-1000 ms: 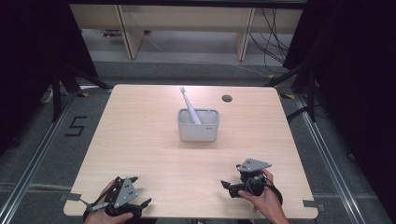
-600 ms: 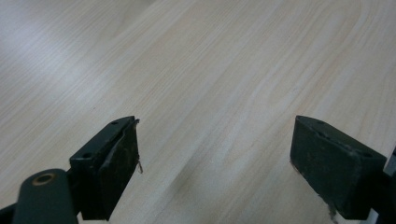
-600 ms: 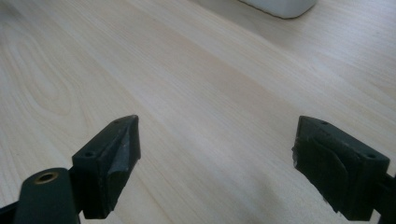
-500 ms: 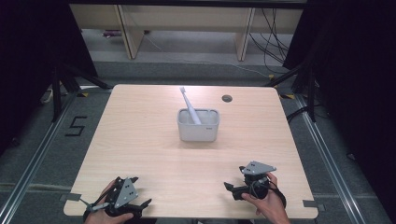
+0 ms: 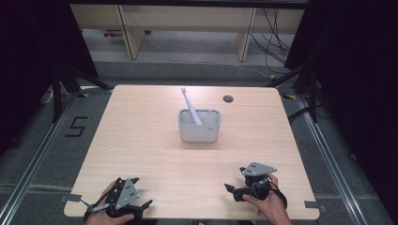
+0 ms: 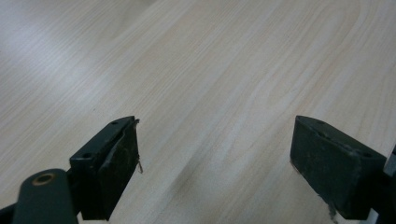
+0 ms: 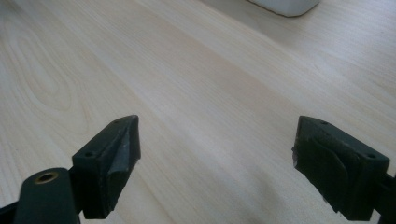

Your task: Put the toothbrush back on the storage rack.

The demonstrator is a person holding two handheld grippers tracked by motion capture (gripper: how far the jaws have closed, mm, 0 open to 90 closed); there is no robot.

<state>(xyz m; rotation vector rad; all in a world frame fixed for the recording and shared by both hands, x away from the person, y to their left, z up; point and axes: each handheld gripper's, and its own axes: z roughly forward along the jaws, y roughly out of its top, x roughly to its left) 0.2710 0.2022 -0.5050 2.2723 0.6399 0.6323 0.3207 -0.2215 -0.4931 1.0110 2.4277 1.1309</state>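
At the near edge of the tabletop (image 5: 155, 140), your two hands rest with a gripper in each. The left gripper (image 5: 141, 206) sits at the near left corner, its jaws spread wide with nothing between them; the left gripper view looks along them at bare wood. The right gripper (image 5: 231, 190) sits near the near right corner, pointing left, its jaws also spread and empty.

Toward the middle of the tabletop, a little to the far side, stands a white holder (image 5: 199, 125), well apart from both grippers. A toothbrush (image 5: 190, 105) stands in it, leaning to the far left, its head rising above the rim. A bottom corner of the holder (image 7: 285, 5) shows at the far edge of the right gripper view.

The work seems to be the toothbrush and holder, and here is what I judge could go wrong. The holder looks light; if you reach in and knock its wall with a jaw, it may slide or tip. The toothbrush is thin and slanted, so a jaw closing off-centre may push it along the rim rather than pinch it. Lifting it at an angle against its lean may drag the holder up with it. A small dark hole (image 5: 228, 99) lies at the far right, clear of your path.
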